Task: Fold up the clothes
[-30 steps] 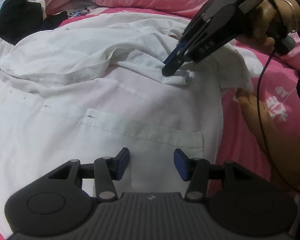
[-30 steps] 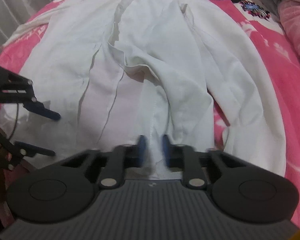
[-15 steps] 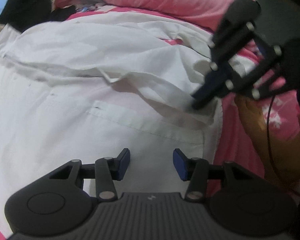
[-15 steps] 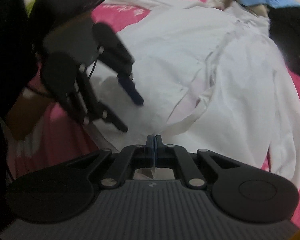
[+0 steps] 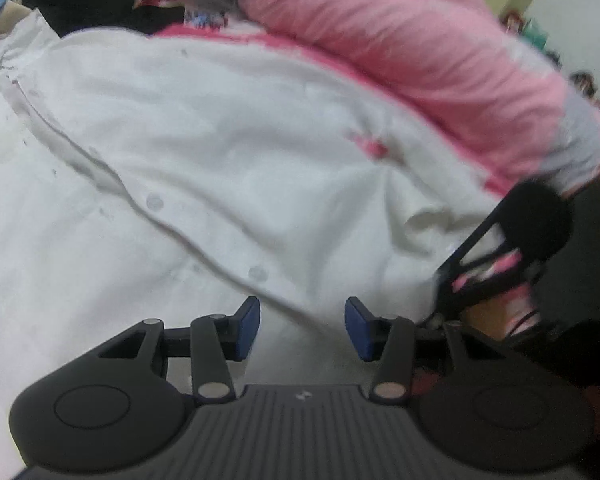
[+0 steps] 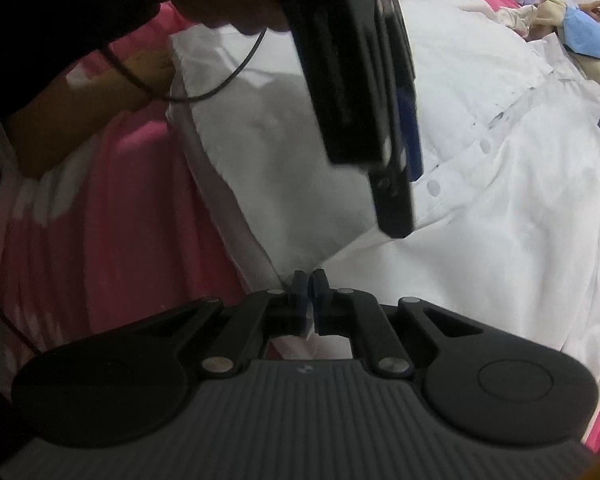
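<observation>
R gripper [image 6: 309, 280] is clamped on a corner of the white shirt [image 6: 500, 208] — a thin wedge of cloth runs up from between its pads, and the hem stretches away to its upper L. Shirt lies buttoned-side up on the pink bed cover [image 6: 112, 216], most of it ahead and to the R of that gripper, button placket [image 6: 456, 172] running diagonally away.

L gripper [image 5: 302, 328] hangs above the shirt, jaws apart and gripping nothing; they've just been closing a bit, with only flat cloth under the gap, no fold pinched. Placket [image 5: 204, 236] passes just ahead of its L pad [image 5: 247, 328]. From the R wrist view the L gripper looms directly ahead, over the shirt panel, its cable [image 6: 220, 80] draping across the cloth. Pink pillow [image 5: 400, 52] sits beyond the shirt's far edge.

Step in hand, as I read it: getting 2 grips along the hem/side edge to fold a panel over. To do it well:
- keep R pinch firm, no slack — corner slips easily w/ thin cotton
- bring L down onto the same edge, further along, and take 1 layer only unless both are wanted
- lift both evenly so the crease stays straight, parallel to the placket
- mind the cable — could drag the cloth.

Views are blurred, so exact layer count at the R pads can't be told.
</observation>
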Demonstrator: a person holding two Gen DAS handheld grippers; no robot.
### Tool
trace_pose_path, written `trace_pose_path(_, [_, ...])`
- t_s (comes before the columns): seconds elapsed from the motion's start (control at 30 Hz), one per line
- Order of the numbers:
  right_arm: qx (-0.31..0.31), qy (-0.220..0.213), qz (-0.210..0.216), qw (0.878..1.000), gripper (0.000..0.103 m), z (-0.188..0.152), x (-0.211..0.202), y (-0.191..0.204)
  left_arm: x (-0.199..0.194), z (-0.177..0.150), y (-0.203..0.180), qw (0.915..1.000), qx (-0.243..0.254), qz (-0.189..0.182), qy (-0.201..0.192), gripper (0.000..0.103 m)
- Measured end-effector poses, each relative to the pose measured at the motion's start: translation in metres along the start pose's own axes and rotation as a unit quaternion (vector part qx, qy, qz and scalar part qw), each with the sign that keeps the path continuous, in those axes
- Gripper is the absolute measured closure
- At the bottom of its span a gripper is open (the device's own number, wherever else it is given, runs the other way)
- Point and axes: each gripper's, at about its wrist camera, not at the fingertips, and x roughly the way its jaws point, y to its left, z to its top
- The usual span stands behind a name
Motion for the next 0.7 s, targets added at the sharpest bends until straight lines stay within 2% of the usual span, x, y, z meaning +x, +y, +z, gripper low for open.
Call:
trace_pose_path(0.1, [0.033, 0.003, -0.004, 0.999, 0.09, -0.003, -0.007, -0.01, 0.004, -0.008, -0.002, 0.9997, 0.014, 0.019, 0.0, 0.06])
trace_pose_path(0.17, [0.074, -0.008, 0.004, 0.997, 0.078, -0.008, -0.02, -0.024, 0.002, -0.011, -0.004, 0.9995, 0.02, 0.026, -0.006, 0.06])
trace_pose_path(0.23, [0.137, -0.026, 0.006, 0.99, 0.076, -0.015, -0.034, -0.044, -0.001, -0.014, -0.004, 0.9993, 0.021, 0.029, -0.008, 0.06])
trace_pose_path(0.3, [0.218, -0.05, 0.003, 0.975, 0.075, -0.024, -0.048, -0.071, -0.006, -0.016, -0.005, 0.999, 0.026, 0.034, -0.011, 0.06])
trace_pose_path(0.33, [0.264, -0.064, -0.004, 0.962, 0.075, -0.03, -0.053, -0.085, -0.01, -0.017, -0.005, 0.9988, 0.029, 0.037, -0.015, 0.06])
trace_pose_path(0.43, [0.394, -0.104, -0.022, 0.913, 0.075, -0.049, -0.068, -0.127, -0.023, -0.016, -0.004, 0.9976, 0.037, 0.046, -0.035, 0.06])
trace_pose_path(0.5, [0.438, -0.122, -0.031, 0.89, 0.075, -0.055, -0.075, -0.142, -0.03, -0.014, -0.004, 0.9968, 0.038, 0.05, -0.049, 0.06])
trace_pose_path(0.57, [0.45, -0.132, -0.04, 0.882, 0.075, -0.049, -0.077, -0.153, -0.034, -0.012, -0.005, 0.9964, 0.041, 0.048, -0.057, 0.059])
trace_pose_path(0.7, [0.445, -0.138, -0.035, 0.884, 0.075, -0.024, -0.07, -0.176, -0.024, -0.011, -0.01, 0.9954, 0.063, 0.05, -0.052, 0.059])
